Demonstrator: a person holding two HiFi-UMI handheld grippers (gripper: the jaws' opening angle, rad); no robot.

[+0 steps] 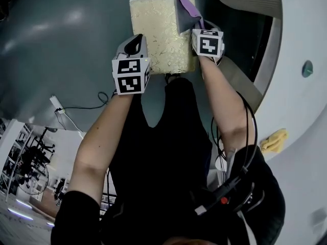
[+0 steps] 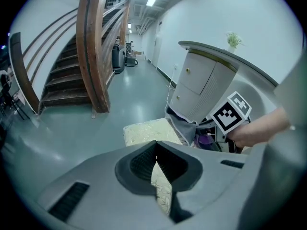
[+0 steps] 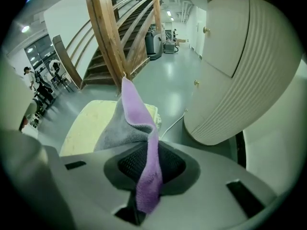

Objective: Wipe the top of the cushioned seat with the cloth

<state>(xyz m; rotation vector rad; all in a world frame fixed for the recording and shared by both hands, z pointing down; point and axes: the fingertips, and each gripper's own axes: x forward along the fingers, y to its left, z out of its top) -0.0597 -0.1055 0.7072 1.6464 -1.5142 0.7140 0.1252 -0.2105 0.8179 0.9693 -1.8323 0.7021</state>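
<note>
The cushioned seat (image 1: 158, 29) is a cream block with a leaf pattern, standing on the grey floor ahead of me. My left gripper (image 1: 135, 44) sits at its near left edge, shut, with the seat's patterned cover (image 2: 160, 186) pinched between the jaws (image 2: 154, 159). My right gripper (image 1: 196, 24) is over the seat's right side, shut on a purple and grey cloth (image 1: 185, 9). In the right gripper view the cloth (image 3: 139, 114) stands up from the jaws (image 3: 148, 171) and drapes toward the seat (image 3: 91, 123). The left gripper view shows the cloth (image 2: 184, 126) on the seat's far right corner (image 2: 146, 131).
A rounded white cabinet (image 3: 240, 66) stands close to the right of the seat. A wooden staircase (image 2: 91, 47) rises at the far left. A yellow rag (image 1: 274, 139) lies on the white ledge at right. A cable (image 1: 82, 107) runs over the floor at left.
</note>
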